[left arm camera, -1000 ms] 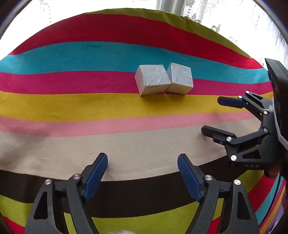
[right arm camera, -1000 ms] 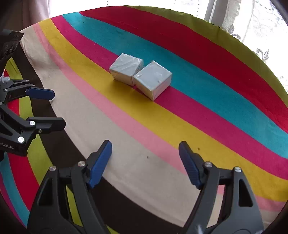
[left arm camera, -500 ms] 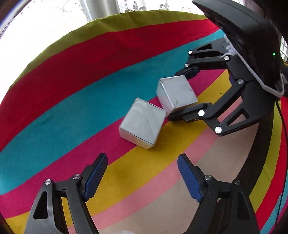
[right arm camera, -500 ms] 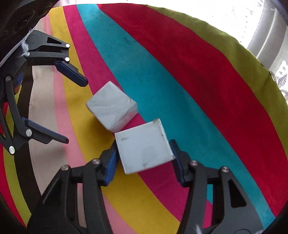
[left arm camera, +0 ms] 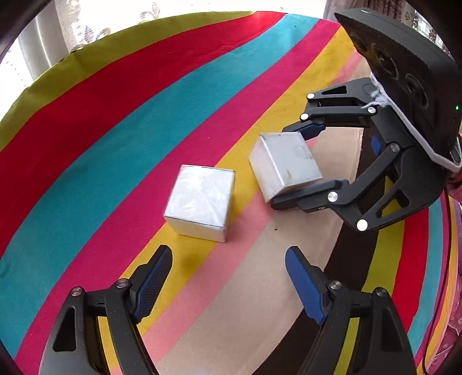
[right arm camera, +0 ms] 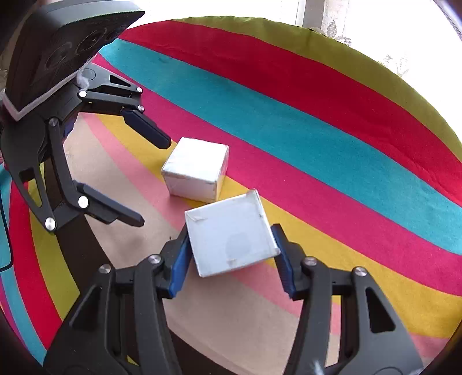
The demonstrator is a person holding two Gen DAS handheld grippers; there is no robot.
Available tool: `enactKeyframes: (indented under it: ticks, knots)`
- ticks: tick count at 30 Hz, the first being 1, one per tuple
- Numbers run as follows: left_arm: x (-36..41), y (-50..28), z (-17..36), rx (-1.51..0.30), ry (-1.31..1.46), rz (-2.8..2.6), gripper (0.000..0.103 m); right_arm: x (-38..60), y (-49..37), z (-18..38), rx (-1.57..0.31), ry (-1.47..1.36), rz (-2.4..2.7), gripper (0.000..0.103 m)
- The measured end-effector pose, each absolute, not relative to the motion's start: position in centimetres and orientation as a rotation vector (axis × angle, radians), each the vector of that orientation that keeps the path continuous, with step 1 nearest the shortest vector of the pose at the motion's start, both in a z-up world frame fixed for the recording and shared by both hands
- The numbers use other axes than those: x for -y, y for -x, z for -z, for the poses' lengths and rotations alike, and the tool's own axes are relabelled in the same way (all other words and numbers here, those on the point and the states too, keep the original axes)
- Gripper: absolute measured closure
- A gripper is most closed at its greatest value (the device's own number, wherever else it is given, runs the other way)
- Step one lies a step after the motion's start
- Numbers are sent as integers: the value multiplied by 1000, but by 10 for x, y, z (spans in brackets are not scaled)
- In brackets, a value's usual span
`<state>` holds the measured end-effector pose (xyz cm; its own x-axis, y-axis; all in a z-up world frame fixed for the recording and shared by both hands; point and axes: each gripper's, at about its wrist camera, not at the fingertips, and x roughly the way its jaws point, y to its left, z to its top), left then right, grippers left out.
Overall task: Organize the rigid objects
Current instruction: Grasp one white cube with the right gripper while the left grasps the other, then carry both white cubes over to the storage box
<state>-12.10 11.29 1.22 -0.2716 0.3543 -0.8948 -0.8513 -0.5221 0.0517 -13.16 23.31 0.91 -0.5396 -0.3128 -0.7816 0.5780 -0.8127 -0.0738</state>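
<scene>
A home, by the look of it — the worktop wears a striped cloth (left arm camera: 121,121) in red, teal, pink and yellow. Just beyond the cloth's far edge hangs a white lace curtain (left arm camera: 95,26) — daylight glows through it.

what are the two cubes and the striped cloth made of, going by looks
Held cube: seemingly wrapped in silvery foil or tape, with a dull metallic sheen and creased seams at the edges; the core is hidden. The right gripper clamps it.

Other cube: same silvery wrap, wrinkled and glossy on top.

Cloth: matte, slightly fuzzy stripes, likely felt or fleece.
</scene>
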Motion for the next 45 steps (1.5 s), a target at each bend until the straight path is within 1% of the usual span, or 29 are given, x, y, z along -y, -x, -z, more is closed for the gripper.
enactKeyframes:
  ticks: [2, 7, 8, 9, 10, 11, 14, 16, 17, 25, 27, 33, 40, 45]
  knots:
    - [-121, 120, -9, -760, 1113, -1954, 21, -236, 126, -7, -437, -1104, 2344, 47]
    - [-126, 143, -4, -538, 1187, -2041, 20, -254, 105, -13, -371, -1131, 2401, 47]
    - [-125, 144, -4, -493, 1186, -2068, 24, -259, 98, -15, -341, -1134, 2413, 47]
    - [-124, 141, -5, -474, 1180, -2106, 31, -265, 90, -17, -311, -1138, 2424, 47]
    - [-122, 137, -9, -446, 1180, -2143, 56, -270, 82, -19, -293, -1143, 2437, 47]
    - [-121, 130, -13, -426, 1205, -2159, 57, -270, 72, -22, -276, -1149, 2454, 47]
    - [-116, 90, -26, -405, 1185, -2221, 58, -292, 47, -28, -206, -1180, 2483, 47]
    - [-114, 62, -33, -417, 1190, -2271, 58, -290, 24, -30, -196, -1197, 2506, 47]
    - [-100, 63, -34, -415, 1197, -2293, 58, -282, 14, -31, -186, -1209, 2513, 47]
    - [-74, -14, -33, -157, 1252, -2482, 58, -275, -44, -34, -155, -1264, 2568, 47]
    - [-66, -41, -38, -125, 1230, -2518, 58, -269, -57, -36, -159, -1257, 2585, 47]
    - [-56, -97, -49, -98, 1193, -2552, 58, -254, -97, -46, -156, -1237, 2597, 47]
    - [-66, -134, -46, -93, 1152, -2537, 58, -250, -134, -47, -107, -1241, 2623, 47]
    - [-76, -154, -38, -97, 1164, -2495, 58, -253, -158, -52, -114, -1243, 2631, 47]
